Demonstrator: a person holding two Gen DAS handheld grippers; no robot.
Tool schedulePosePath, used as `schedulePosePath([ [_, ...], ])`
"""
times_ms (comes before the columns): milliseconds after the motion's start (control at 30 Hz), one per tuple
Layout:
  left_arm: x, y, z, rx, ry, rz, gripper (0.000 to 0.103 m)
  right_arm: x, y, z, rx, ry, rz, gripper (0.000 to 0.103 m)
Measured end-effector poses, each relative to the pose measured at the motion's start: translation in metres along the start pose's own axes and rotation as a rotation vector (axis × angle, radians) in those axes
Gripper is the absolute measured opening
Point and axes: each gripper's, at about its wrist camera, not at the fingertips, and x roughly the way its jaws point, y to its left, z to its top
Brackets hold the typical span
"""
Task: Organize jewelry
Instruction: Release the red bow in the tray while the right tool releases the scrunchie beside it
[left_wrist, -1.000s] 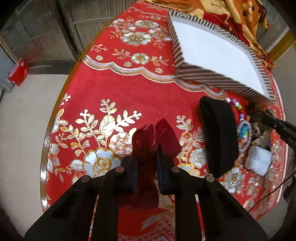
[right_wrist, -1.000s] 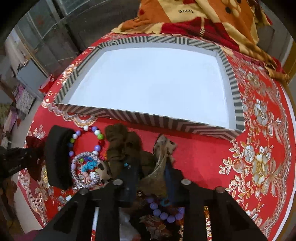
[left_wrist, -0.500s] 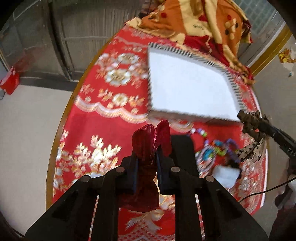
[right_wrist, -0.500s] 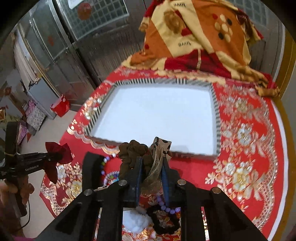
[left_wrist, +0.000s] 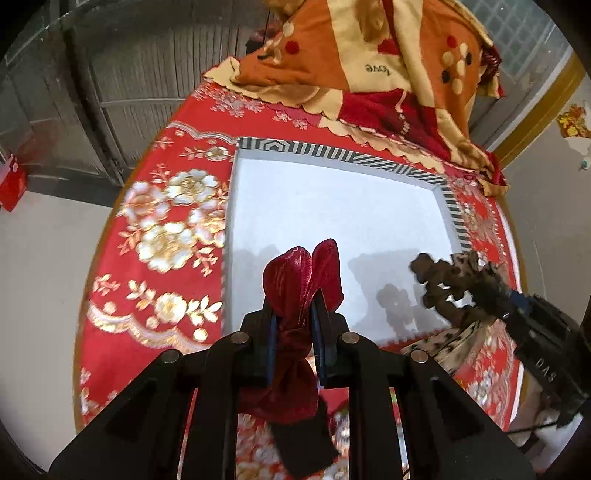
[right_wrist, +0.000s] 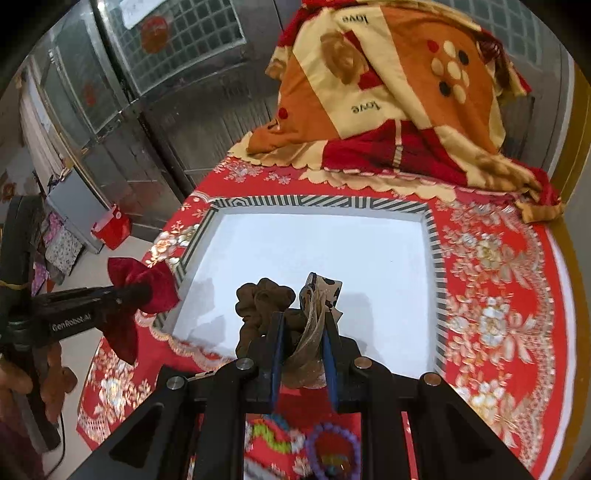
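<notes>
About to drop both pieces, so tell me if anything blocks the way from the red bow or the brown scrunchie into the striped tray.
Nothing visible does. The red bow and the brown scrunchie hang over the tray's near edge; its white floor shows only their shadows.

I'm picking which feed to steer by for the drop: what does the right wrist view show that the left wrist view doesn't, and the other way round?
Only the right wrist view shows the beaded bracelets on the red cloth below the right gripper, and the tray's whole right rim.

Only the left wrist view shows the black strip under the left gripper.

Both show the white tray, the blanket, the red bow and the brown scrunchie, each clamped in its gripper over the tray's near edge.
</notes>
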Motion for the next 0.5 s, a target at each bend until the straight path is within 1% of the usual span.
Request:
schedulePosePath([
  [133, 0.028, -0.005, 0.013, 0.005, 0.034, 0.042, 0.015, 0.034, -0.004, 0.011, 0.033, 0.044, 0.018, 0.018],
  [233, 0.046, -0.003, 0.018, -0.010, 0.064, 0.054, 0.015, 0.053, -0.002, 0.015, 0.038, 0.059, 0.024, 0.018],
  [400, 0.064, -0.002, 0.021, -0.012, 0.084, 0.086, 0.015, 0.079, 0.001, 0.016, 0.043, 0.094, 0.035, 0.018],
  [500, 0.074, 0.002, 0.021, -0.020, 0.102, 0.093, 0.015, 0.091, 0.002, 0.014, 0.048, 0.119, 0.043, 0.018],
])
